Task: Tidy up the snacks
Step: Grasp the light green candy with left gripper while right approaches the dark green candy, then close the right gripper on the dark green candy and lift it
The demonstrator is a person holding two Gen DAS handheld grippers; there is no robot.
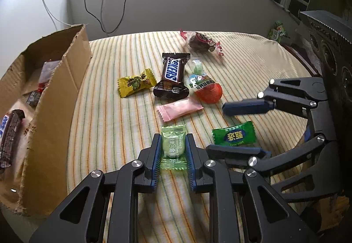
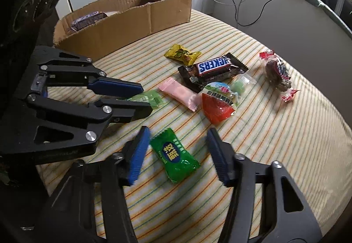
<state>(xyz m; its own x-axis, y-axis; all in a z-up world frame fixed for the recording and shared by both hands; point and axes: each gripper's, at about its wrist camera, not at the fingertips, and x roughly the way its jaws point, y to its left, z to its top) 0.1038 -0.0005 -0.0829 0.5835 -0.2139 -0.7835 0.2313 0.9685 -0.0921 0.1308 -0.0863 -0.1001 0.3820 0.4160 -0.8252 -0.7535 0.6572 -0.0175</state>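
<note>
While the left hand-held gripper [image 1: 172, 150] is pinched on the pale green candy [image 1: 172, 146] by its long sides, the right hand-held gripper [image 2: 178, 152] stands half open around the dark green candy [image 2: 175, 156], touching neither side; both lie on the striped cloth [image 2: 275, 143], the cardboard box [image 1: 55, 93] on the left one's side.

You've got a pale green candy [image 1: 172, 146] flat on the striped bench [image 1: 123, 132], a darker green packet [image 2: 175, 156] just beside it. Pink sachet [image 1: 180, 109], Snickers [image 1: 171, 76], yellow candy [image 1: 136, 82] and red egg toy [image 1: 206, 88] cluster beyond. Cardboard box [image 1: 59, 97] already holds a few bars.
</note>
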